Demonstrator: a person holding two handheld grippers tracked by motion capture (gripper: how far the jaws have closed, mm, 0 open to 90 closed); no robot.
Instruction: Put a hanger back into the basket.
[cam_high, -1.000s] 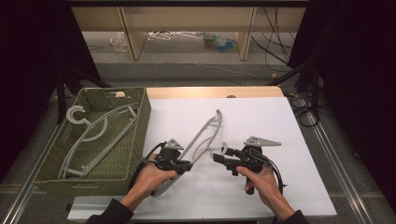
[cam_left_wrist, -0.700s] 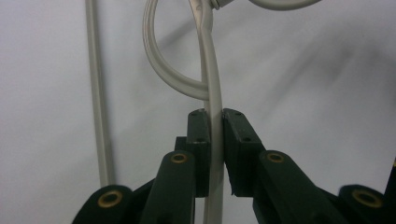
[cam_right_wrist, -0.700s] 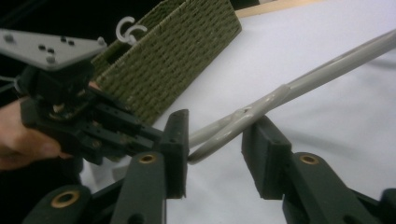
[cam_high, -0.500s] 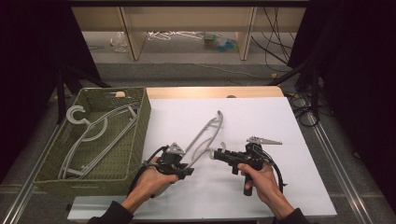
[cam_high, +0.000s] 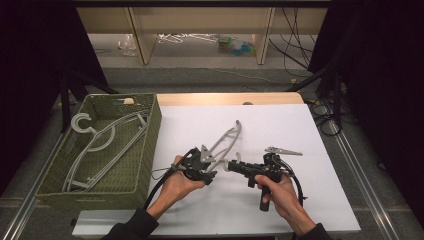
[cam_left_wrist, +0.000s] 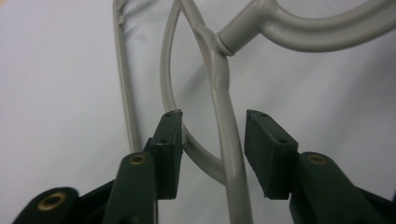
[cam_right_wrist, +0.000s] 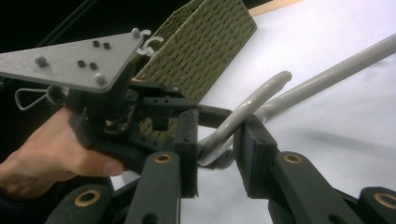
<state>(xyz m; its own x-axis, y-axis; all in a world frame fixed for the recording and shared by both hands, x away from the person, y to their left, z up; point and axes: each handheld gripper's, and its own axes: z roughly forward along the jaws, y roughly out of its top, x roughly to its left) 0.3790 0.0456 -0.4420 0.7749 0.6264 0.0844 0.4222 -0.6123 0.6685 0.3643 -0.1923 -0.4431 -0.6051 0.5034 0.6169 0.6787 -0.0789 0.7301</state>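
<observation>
A grey plastic hanger (cam_high: 225, 139) lies on the white table sheet (cam_high: 280, 125), its hook toward the person. My left gripper (cam_high: 211, 174) stands open at the hanger's near end. In the left gripper view the hanger's neck bar (cam_left_wrist: 223, 112) passes between the spread jaws of the left gripper (cam_left_wrist: 212, 116), touching neither pad. My right gripper (cam_high: 228, 165) points left at the hook. In the right gripper view the right gripper (cam_right_wrist: 218, 122) is open, and the curved hook (cam_right_wrist: 243, 105) sits in the gap between its jaws.
A green woven basket (cam_high: 150, 145) at the table's left holds other grey hangers (cam_high: 100, 145); its wall (cam_right_wrist: 205, 46) rises close behind the left hand. The left gripper's grey plate (cam_right_wrist: 74, 60) is near. A grey clip-like piece (cam_high: 282, 150) lies right of the right gripper.
Both hands have closed in on the hanger's near end: the right gripper slid left to the hook, and the left gripper shifted slightly right. The hanger has stayed in place.
</observation>
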